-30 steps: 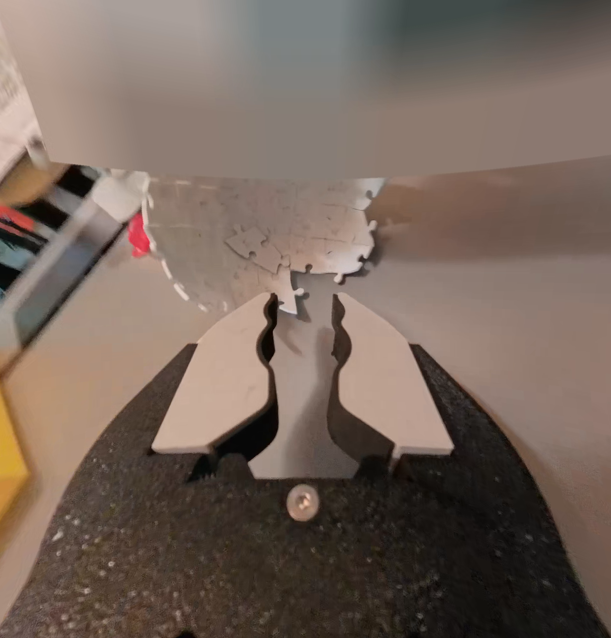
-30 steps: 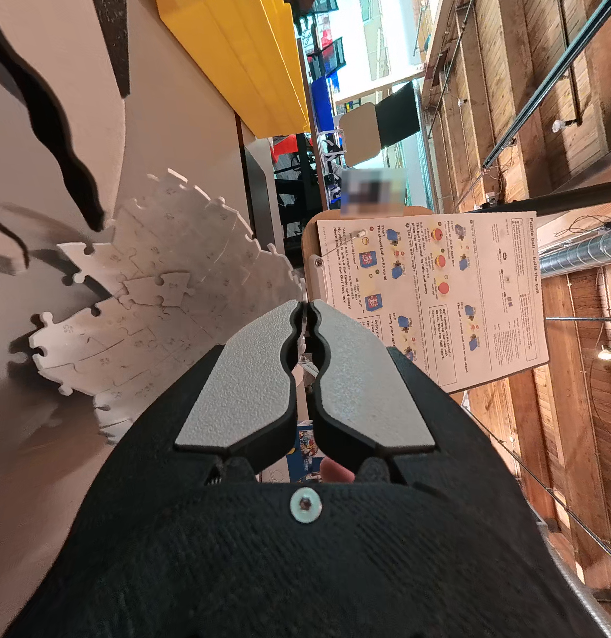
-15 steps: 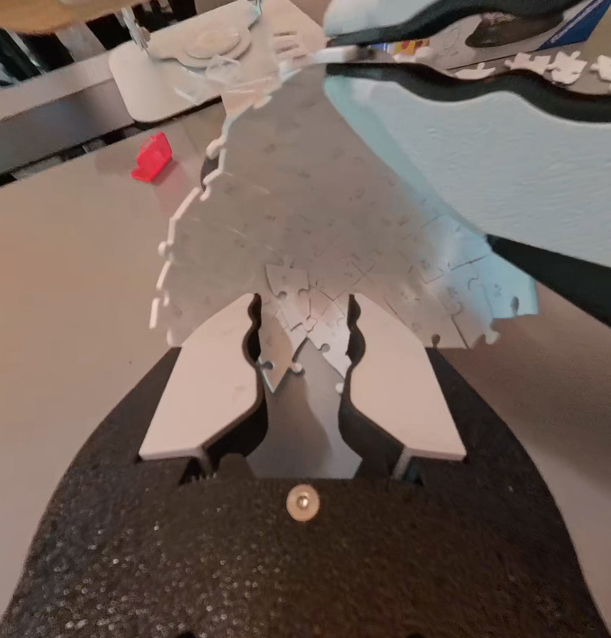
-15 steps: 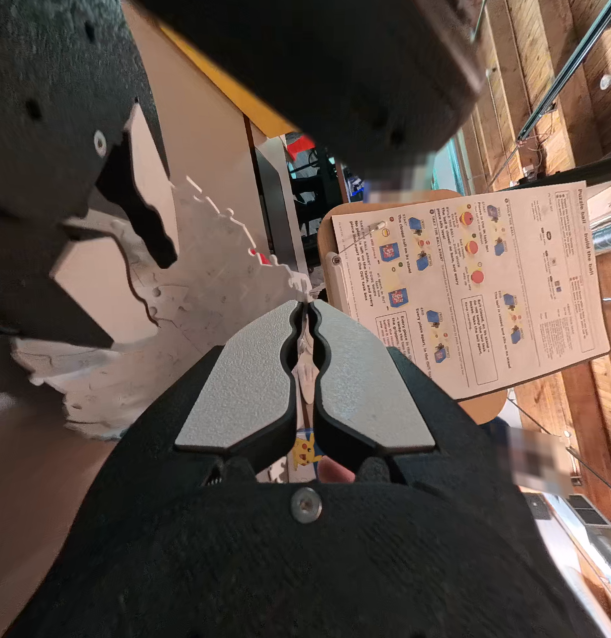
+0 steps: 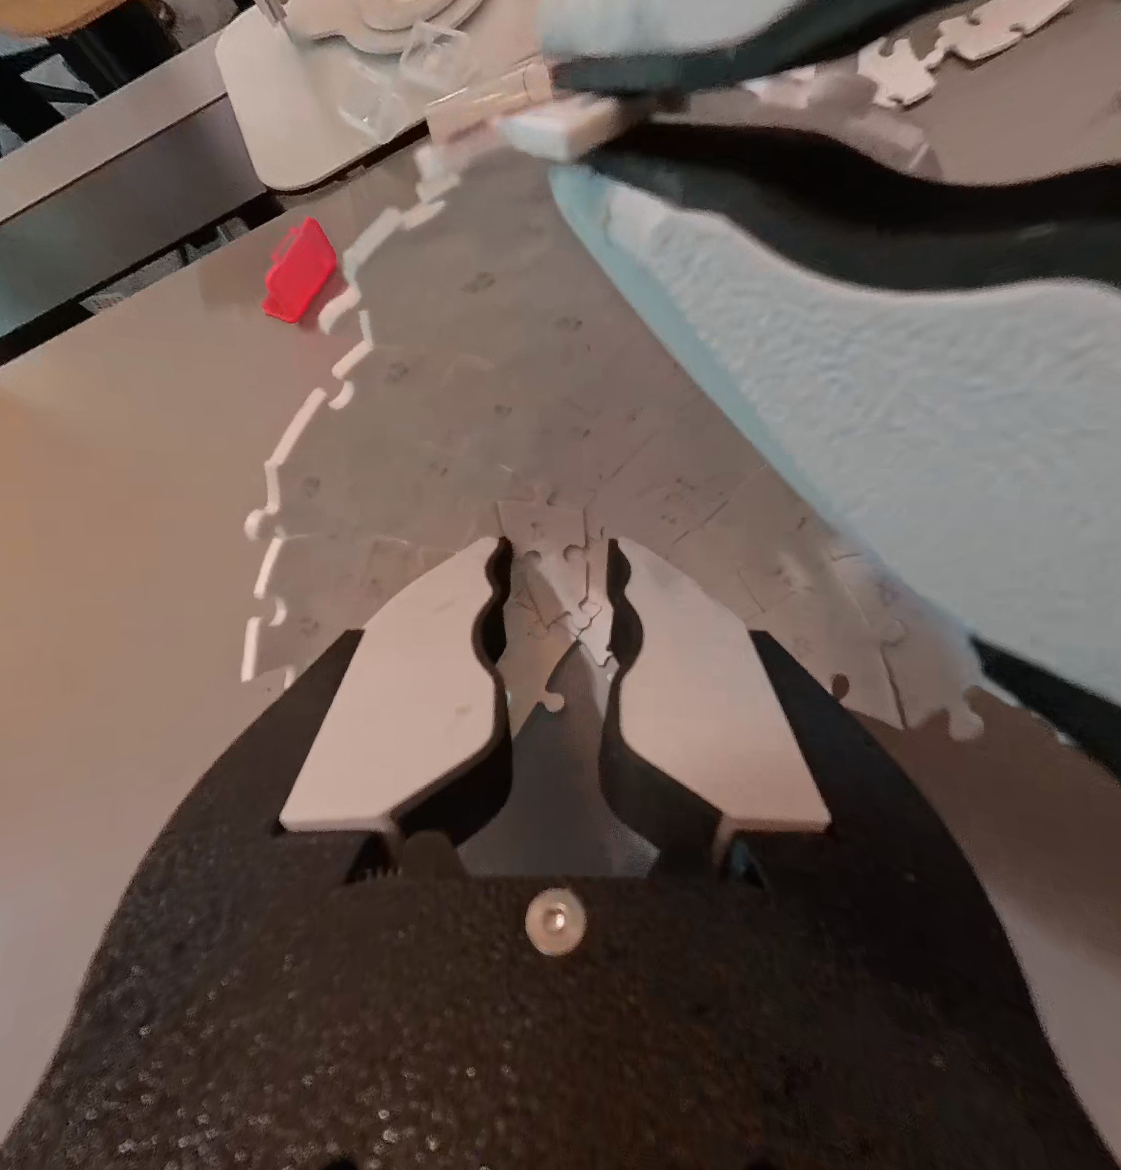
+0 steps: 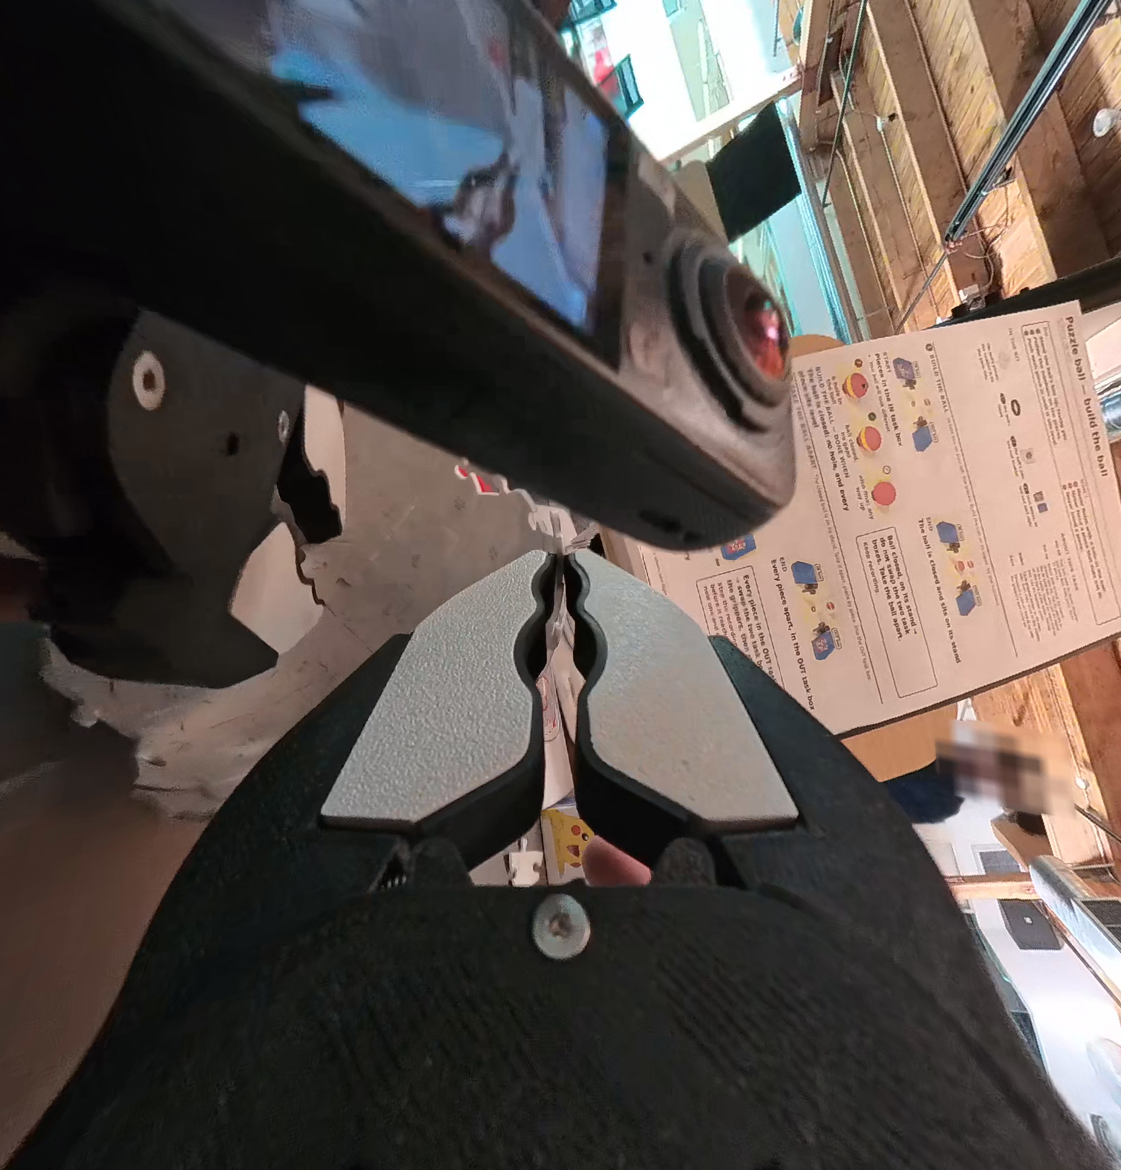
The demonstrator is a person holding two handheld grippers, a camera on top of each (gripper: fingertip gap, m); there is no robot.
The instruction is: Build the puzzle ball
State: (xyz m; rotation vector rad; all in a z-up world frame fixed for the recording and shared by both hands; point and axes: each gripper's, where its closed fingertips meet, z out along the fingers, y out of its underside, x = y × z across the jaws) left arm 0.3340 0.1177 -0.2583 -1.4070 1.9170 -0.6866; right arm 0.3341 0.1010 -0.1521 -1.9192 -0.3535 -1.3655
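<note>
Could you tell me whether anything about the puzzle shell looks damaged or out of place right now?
No damage shows. The shell is only part-built, its edge all open tabs. The right tool pinches its rim; the left tool is open around its lower edge. Loose pieces lie behind.

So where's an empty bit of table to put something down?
The table is bare left of the half-built puzzle shell, below the red clip. It is crowded at top right: the right gripper looms over the shell, with loose pieces behind. The white stand base fills the top.
</note>
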